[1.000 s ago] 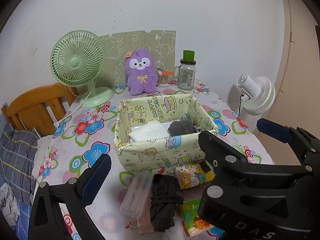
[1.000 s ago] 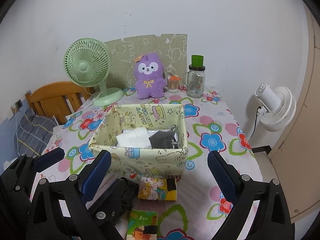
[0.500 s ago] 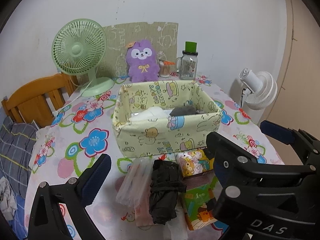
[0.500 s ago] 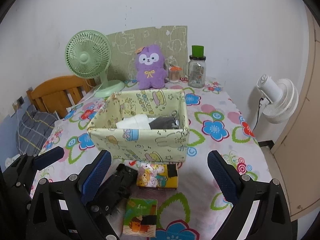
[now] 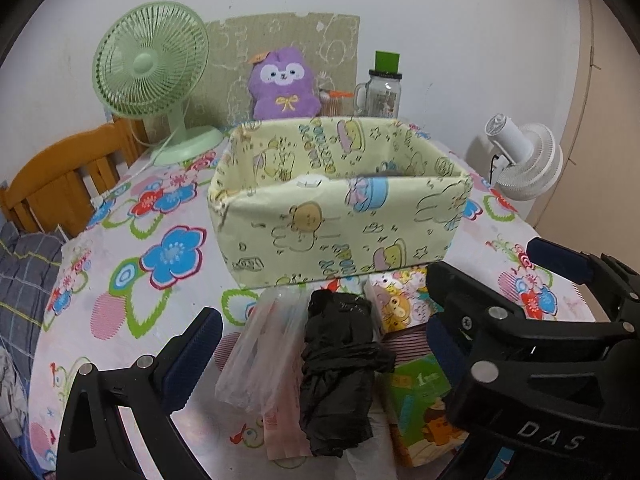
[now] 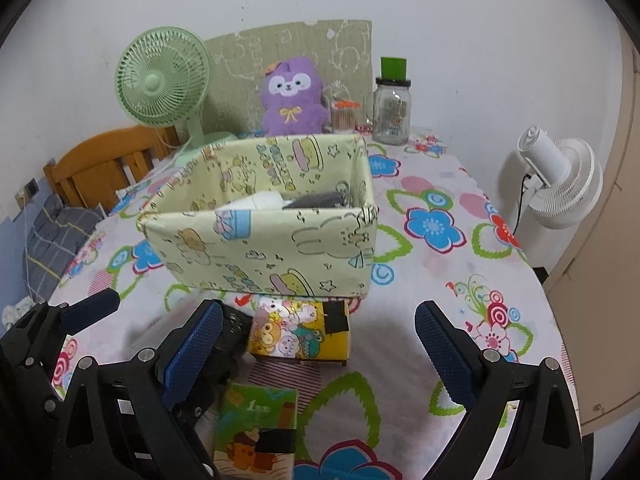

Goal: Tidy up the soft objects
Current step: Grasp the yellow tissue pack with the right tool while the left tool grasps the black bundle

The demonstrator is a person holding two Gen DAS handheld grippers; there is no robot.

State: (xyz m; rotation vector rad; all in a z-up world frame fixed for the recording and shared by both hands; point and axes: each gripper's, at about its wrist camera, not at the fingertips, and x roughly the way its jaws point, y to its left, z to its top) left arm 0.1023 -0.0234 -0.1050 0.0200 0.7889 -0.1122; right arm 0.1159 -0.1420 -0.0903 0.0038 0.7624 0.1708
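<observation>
A yellow-green fabric basket (image 5: 340, 224) (image 6: 264, 248) stands mid-table with white and grey soft items inside (image 6: 304, 201). In front of it lie a clear plastic packet (image 5: 260, 356), a rolled black bag (image 5: 340, 368), a yellow cartoon tissue pack (image 6: 300, 334) (image 5: 396, 304) and a green tissue pack (image 6: 256, 420) (image 5: 424, 404). My left gripper (image 5: 320, 360) is open, low over the packet and black bag. My right gripper (image 6: 316, 344) is open, low over the two tissue packs. Both are empty.
A purple plush (image 6: 292, 96), a green desk fan (image 6: 164, 80), a glass jar with green lid (image 6: 392, 112) and a small cup (image 6: 344, 114) stand at the back by the wall. A wooden chair (image 5: 60, 180) is at left, a white fan (image 6: 560, 184) at right.
Both grippers have moved down and forward towards the items in front of the basket; the basket now looks larger and its contents are mostly hidden behind the front wall.
</observation>
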